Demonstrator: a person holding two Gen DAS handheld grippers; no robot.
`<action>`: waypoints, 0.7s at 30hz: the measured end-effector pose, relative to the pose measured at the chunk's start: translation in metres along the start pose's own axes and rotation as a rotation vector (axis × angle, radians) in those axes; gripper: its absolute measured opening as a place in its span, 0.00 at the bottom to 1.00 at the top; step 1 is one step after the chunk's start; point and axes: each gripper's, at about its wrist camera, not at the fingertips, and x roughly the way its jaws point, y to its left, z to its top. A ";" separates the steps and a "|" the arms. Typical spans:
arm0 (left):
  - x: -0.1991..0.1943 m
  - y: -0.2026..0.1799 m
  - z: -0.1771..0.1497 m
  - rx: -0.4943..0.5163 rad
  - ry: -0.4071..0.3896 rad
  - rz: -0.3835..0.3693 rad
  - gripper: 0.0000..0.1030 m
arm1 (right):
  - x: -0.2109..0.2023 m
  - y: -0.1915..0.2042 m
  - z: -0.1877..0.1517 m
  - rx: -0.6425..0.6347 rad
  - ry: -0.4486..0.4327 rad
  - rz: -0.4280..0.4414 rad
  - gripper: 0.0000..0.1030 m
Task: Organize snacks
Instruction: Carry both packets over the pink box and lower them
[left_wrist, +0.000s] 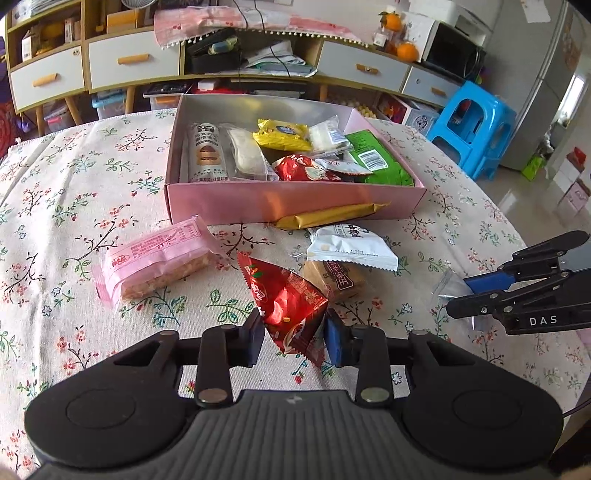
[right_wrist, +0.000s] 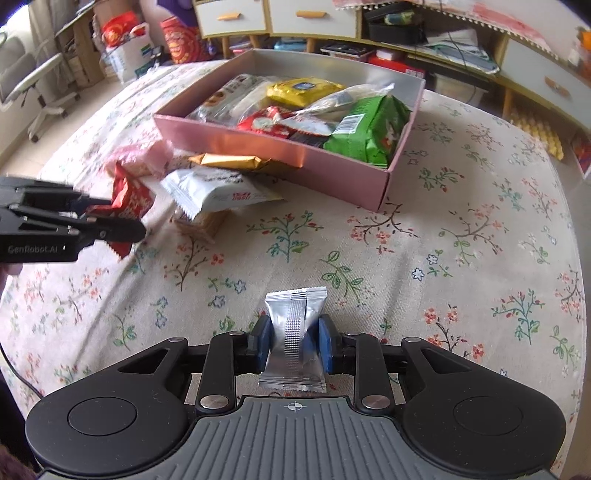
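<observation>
While the left gripper (left_wrist: 294, 336), marked "GenRobot.AI", clamps a red snack packet (left_wrist: 290, 303) over the floral tabletop (left_wrist: 74, 192), the "DAS"-marked right gripper (right_wrist: 294, 341) pinches a silver sachet (right_wrist: 295, 332); pink box (left_wrist: 295, 201) beyond.

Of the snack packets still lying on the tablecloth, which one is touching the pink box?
The gold packet: it lies along the front wall of the pink box. The pink packet and white packet lie apart from it.
</observation>
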 end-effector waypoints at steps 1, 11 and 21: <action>-0.002 0.000 0.001 -0.005 -0.003 -0.004 0.30 | -0.001 -0.001 0.001 0.012 -0.006 0.005 0.24; -0.018 0.009 0.021 -0.066 -0.068 -0.032 0.30 | -0.014 -0.011 0.025 0.141 -0.069 0.037 0.24; -0.015 0.023 0.048 -0.119 -0.134 -0.015 0.30 | -0.016 -0.013 0.058 0.255 -0.157 0.042 0.25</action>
